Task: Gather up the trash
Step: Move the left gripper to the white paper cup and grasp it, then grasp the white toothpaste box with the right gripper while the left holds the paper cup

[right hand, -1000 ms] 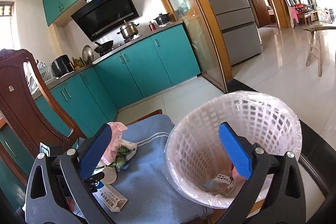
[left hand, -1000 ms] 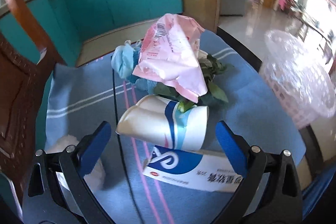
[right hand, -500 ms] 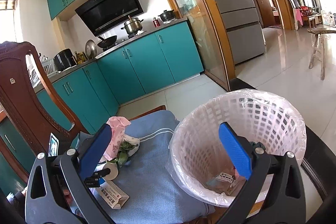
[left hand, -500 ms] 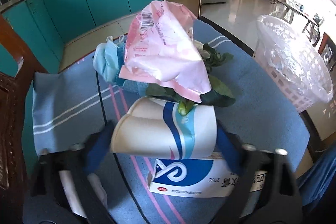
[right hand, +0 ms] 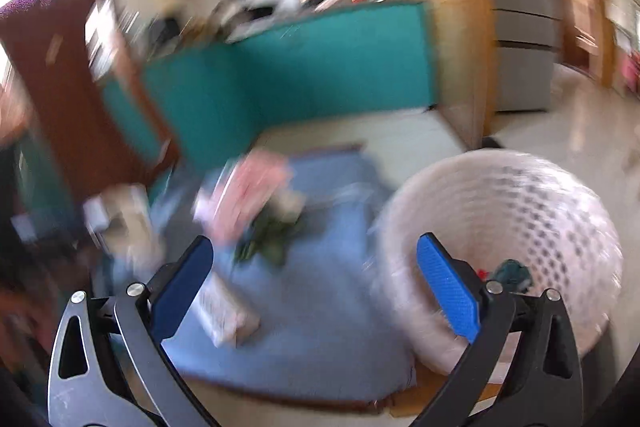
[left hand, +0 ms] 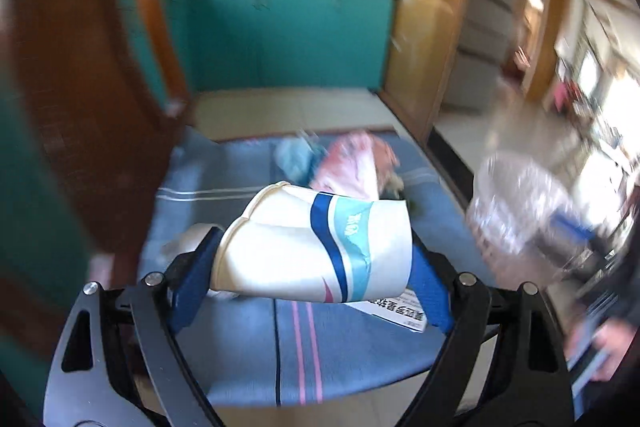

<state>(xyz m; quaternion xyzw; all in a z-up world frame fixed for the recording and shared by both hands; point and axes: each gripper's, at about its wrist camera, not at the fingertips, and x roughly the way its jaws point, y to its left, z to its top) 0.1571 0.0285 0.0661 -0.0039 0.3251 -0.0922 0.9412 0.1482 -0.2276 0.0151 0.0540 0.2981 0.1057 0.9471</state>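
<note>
Crushed paper cup now lifted, clamped in left gripper; right gripper jaws apart, empty. Carry level, release over basket.

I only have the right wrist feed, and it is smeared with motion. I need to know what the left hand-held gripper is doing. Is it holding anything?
Observer: Yes. The left hand-held gripper is shut on a crushed paper cup, which lies sideways between the blue pads.
Operator: Is the cup clear of the other trash?
Observer: It looks lifted above the cloth. A printed box peeks out beneath it.
Operator: What is left behind it?
Observer: A pink wrapper and a light blue wad.
</note>
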